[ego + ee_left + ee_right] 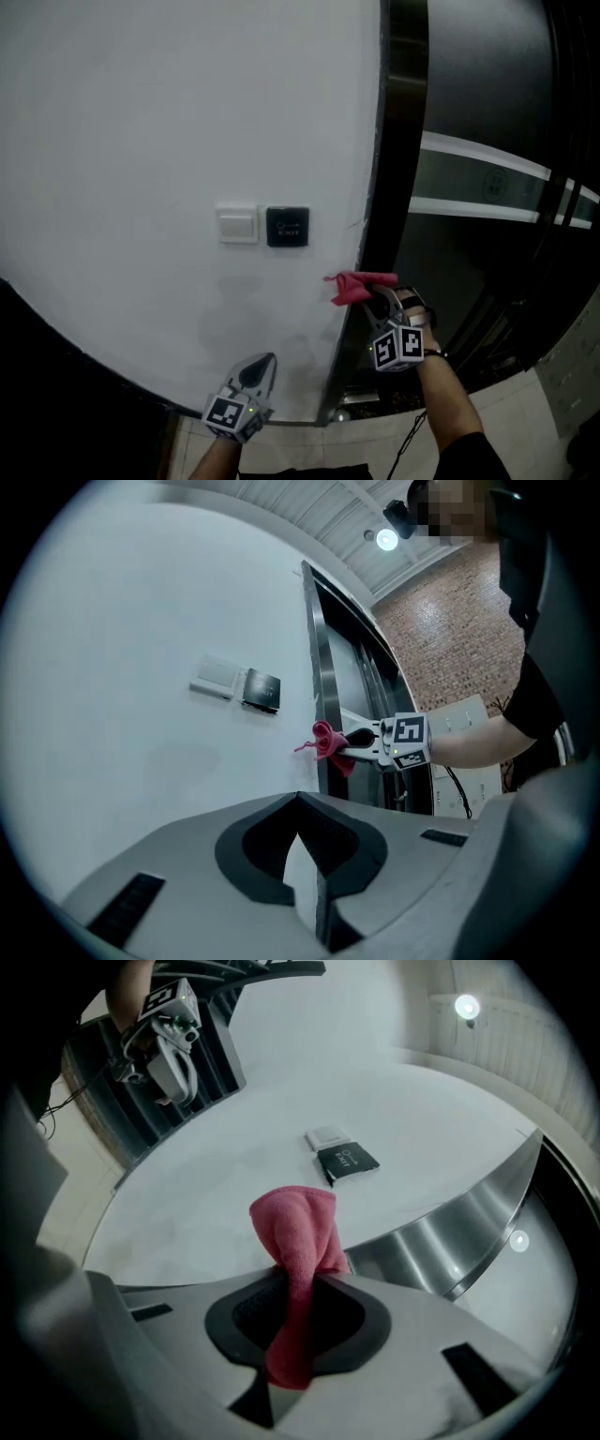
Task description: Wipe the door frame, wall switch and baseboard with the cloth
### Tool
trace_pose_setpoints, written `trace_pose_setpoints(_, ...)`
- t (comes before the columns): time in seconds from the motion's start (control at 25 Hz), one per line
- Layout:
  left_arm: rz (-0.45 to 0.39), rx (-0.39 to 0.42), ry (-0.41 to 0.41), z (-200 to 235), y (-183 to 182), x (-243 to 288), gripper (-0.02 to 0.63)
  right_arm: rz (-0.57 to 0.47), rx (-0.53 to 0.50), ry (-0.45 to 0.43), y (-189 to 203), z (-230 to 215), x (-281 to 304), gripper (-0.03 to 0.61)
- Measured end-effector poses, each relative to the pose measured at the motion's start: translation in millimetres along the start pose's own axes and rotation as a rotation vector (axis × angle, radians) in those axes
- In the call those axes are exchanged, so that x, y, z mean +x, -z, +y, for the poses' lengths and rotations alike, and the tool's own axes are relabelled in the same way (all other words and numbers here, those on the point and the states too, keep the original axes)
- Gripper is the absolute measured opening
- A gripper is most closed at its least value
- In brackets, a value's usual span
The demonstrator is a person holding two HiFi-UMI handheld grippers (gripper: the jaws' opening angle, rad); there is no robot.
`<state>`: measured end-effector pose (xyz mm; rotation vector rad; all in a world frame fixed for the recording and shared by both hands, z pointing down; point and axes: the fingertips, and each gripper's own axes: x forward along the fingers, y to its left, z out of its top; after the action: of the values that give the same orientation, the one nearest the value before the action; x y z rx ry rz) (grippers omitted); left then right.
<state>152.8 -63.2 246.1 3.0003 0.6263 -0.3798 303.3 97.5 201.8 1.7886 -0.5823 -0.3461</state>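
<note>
R gripper point(298, 1283) is clamped on the pink cloth point(295, 1232): jaws pinched tight on its middle, one bunched end sticking out past the tips, the other hanging back toward the cam. In the head view the cloth point(354, 287) sits right at the wall's edge where the white wall point(169, 112) meets the dark metal door frame point(405, 141), below and to the right of the black wall panel point(287, 227). Can't tell if the cloth touches the frame or is just off it.

White wall switch point(237, 224) sits just left of the black panel, side by side, both well apart from the cloth.

L gripper point(298, 799) is empty, tips closed together w/ nothing between them. It's held lower and left of the R one, pointing up at the wall, close to it but apart from the switch. From its own view the R gripper's marker cube point(409, 733) and cloth show by the frame, w/ the person's forearm point(469, 747) reaching in from the right
</note>
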Motion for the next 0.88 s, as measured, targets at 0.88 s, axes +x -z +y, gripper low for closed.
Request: trace_pose_setpoints(0.88, 0.071, -0.025, -0.034, 5, 23, -1, 0.003, 0.0, 0.033, -0.124, 34, 90, 5, 0.06)
